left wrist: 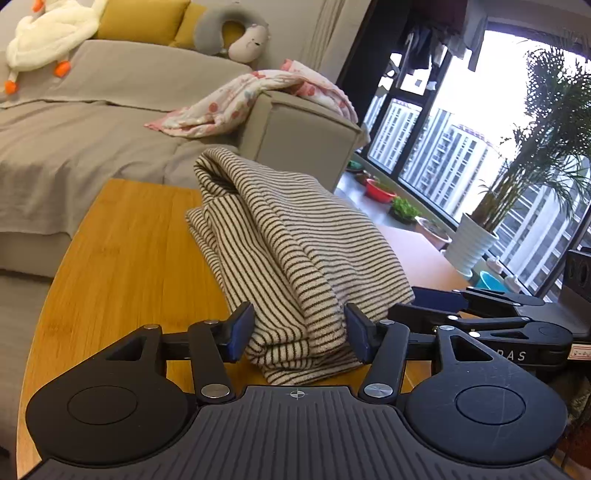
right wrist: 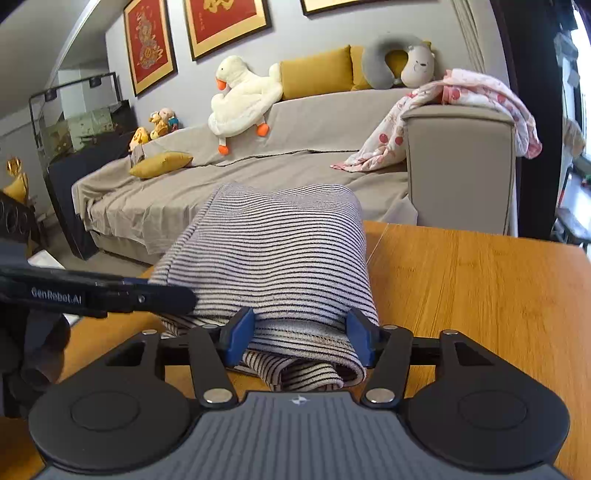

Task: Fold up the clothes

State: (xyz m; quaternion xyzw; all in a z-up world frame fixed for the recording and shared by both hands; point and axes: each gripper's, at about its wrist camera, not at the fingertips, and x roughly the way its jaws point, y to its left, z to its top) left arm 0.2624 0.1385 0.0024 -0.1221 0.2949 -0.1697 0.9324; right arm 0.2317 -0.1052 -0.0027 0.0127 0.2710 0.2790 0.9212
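Striped knit garment (left wrist: 295, 251) lies bunched on the wooden table (left wrist: 122, 266), its near folded edge between the spread pads of both the left gripper (left wrist: 299, 332) and the right gripper (right wrist: 301, 334), neither clamping it. Only the left view shows windows (left wrist: 454, 155) and a potted palm (left wrist: 517, 199) beyond; only the right view shows framed red pictures (right wrist: 184, 33) above the sofa (right wrist: 303, 147).

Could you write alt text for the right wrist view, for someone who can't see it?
A folded striped garment lies on a wooden table, its near edge between the open blue-tipped right gripper; the left gripper reaches in from the left, with a grey sofa behind.
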